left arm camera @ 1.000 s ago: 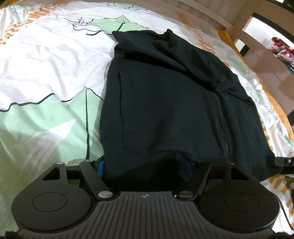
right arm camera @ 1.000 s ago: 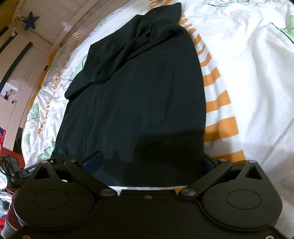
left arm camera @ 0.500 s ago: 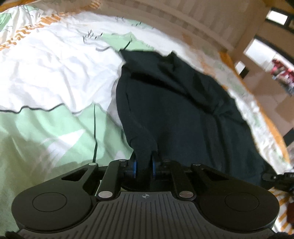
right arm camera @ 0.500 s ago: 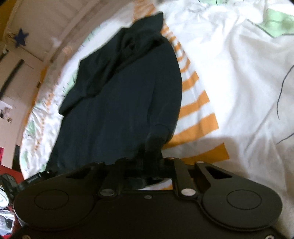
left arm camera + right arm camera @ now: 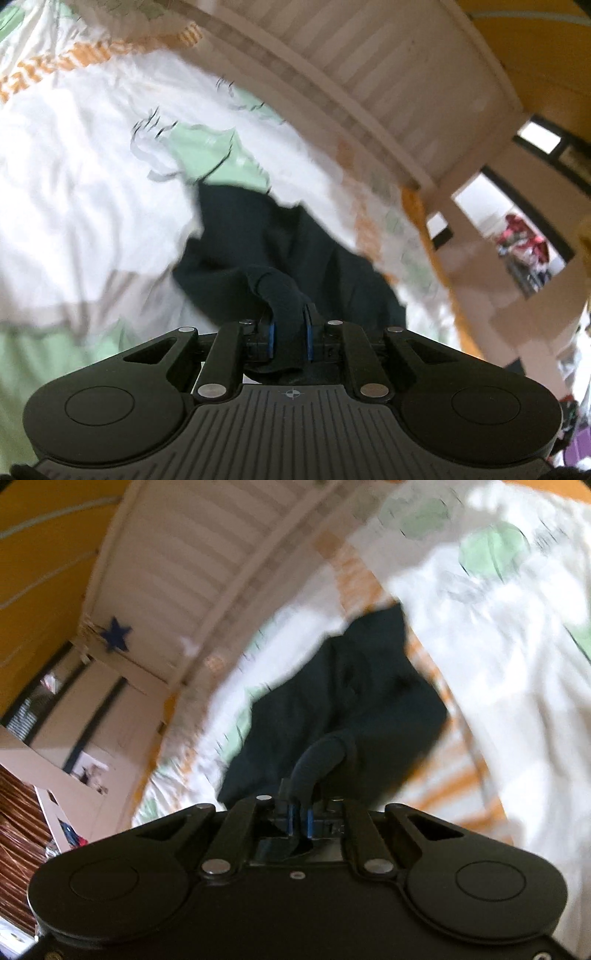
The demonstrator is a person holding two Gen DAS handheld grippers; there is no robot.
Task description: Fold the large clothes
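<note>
garment: black fabric garment [image 5: 288, 251] lengthwise away, apparently toward white slatted headboard [image 5: 369, 74] | left gripper [image 5: 289, 334] clamped on hem | right gripper [image 5: 300, 821] likewise

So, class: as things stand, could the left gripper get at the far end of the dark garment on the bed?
Probably not yet. The left gripper is shut on the dark garment's near edge, so it would have to let go first; nothing else on the bed blocks the way.

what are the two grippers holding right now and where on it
Both hold the dark garment by its near hem: the left gripper is shut on a bunched fold at one corner, the right gripper on the other.
</note>
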